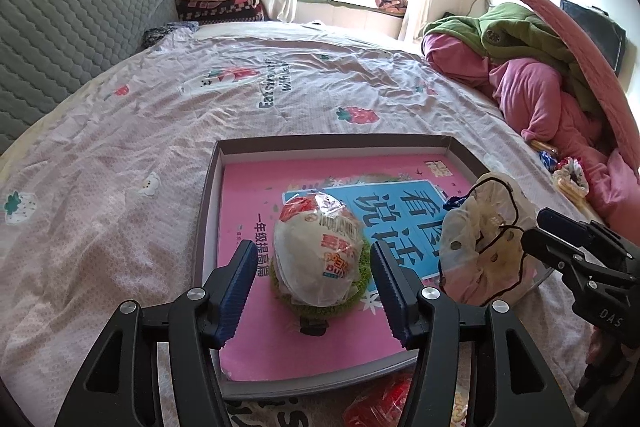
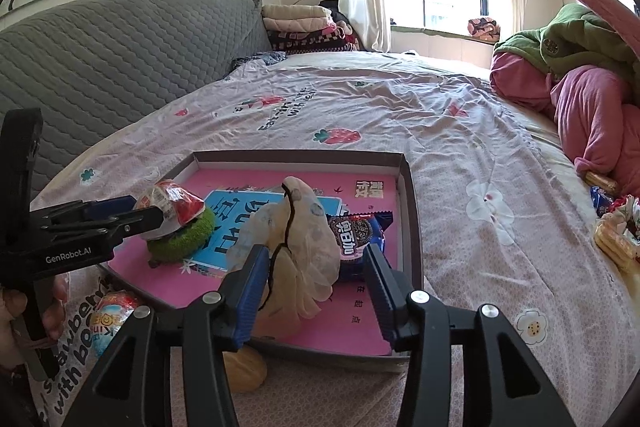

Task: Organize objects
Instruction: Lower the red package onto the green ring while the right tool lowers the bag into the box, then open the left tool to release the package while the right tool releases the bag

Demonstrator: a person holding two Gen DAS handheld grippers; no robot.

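**A:** What's in the shallow cardboard tray (image 2: 412, 211) from where I'm steering?

**B:** Its floor is covered by a pink book (image 1: 248, 339) with a blue title panel, lying flat. Toward the tray's left edge I log a wrapped bun (image 1: 320, 247) in clear, red-printed film, sitting on top of a fuzzy green scrunchie (image 1: 360, 275).

**A:** And the right side?

**B:** A cream dotted scrunchie with a dark cord (image 2: 296, 239), standing bunched up near the front edge. Behind it, just touching, a dark blue cookie packet (image 2: 360, 235) lies flat near the right wall.

**A:** Outside the tray?

**B:** A red-and-white wrapped snack (image 2: 112, 315) just off the front-left corner, on the bedsheet.
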